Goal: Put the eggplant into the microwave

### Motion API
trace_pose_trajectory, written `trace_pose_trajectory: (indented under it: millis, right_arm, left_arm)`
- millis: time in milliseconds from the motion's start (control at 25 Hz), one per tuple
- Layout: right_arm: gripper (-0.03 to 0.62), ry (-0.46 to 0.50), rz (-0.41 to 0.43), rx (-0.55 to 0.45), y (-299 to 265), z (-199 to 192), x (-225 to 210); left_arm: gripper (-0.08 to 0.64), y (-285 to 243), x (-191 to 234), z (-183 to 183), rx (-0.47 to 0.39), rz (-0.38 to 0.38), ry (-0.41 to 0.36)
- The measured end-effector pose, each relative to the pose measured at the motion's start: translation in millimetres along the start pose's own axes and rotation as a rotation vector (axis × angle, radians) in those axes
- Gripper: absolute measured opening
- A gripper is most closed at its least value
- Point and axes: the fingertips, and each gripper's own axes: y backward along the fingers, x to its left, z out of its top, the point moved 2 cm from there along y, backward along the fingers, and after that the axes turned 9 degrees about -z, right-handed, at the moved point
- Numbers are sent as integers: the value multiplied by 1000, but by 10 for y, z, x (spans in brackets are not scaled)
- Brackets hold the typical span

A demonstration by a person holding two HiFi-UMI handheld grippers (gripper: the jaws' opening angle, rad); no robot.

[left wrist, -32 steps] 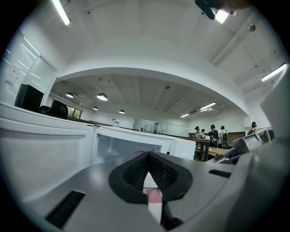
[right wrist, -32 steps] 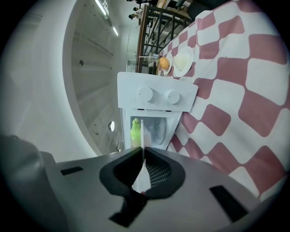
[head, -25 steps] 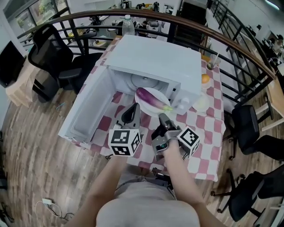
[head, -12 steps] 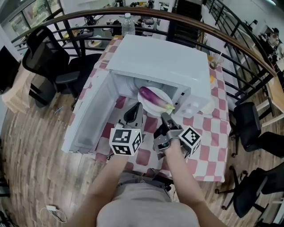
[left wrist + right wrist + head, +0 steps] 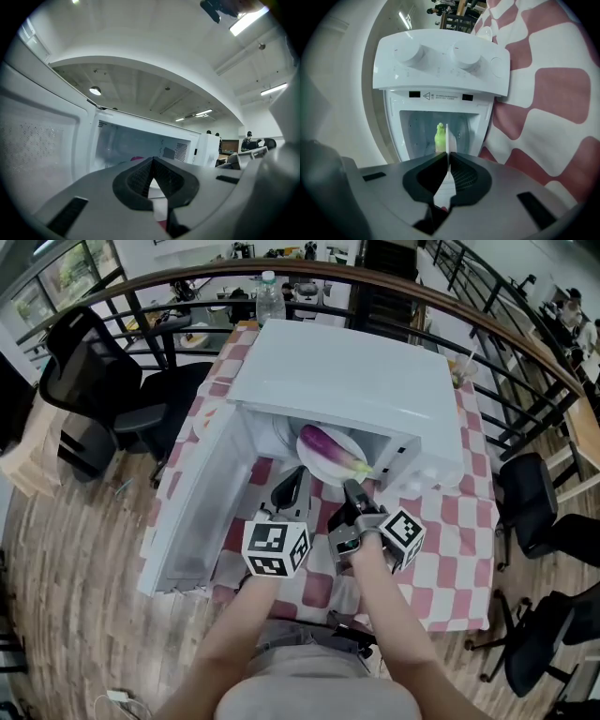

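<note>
Right gripper [image 5: 351,489]: jaws clamped on the near rim of a white plate [image 5: 317,465], which its own view shows edge-on as a thin pale line between the pads. Left gripper [image 5: 289,486]: jaws closed pad to pad with nothing between them, held beside the right one and just short of the plate. The eggplant [image 5: 330,448] lies on that plate at the mouth of the microwave [image 5: 347,381], green stem end toward me; I judge it at the threshold, not yet fully inside. Risks from here: the grip is one narrow pinch on a smooth, glazed rim, so the plate's weight could lever it down at the far side. The eggplant is long, rounded and glossy, and would roll or slide off a tilted plate. The far rim could also catch the lip of the cavity if I come in low. The door [image 5: 202,493] stands swung wide at left, a flat white panel. The microwave's shell is hard, smooth white, and the cloth [image 5: 450,521] is soft red-and-white check.
</note>
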Motion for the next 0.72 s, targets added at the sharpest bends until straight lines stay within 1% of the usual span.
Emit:
trace_pose_trajectory:
  millis: [120,440,720]
  right_arm:
    - [35,-2,-6,-10,-126,15,-37]
    - [35,2,-37,-27,-387,22,-193]
    - [35,-2,-61,-54,-583,18,-230]
  left_arm:
    - [5,-47,59,-33,1,-3,-8]
    - [5,-95,167,-191,13,-11,5]
    - [5,-91,256,-301,30,-28,24]
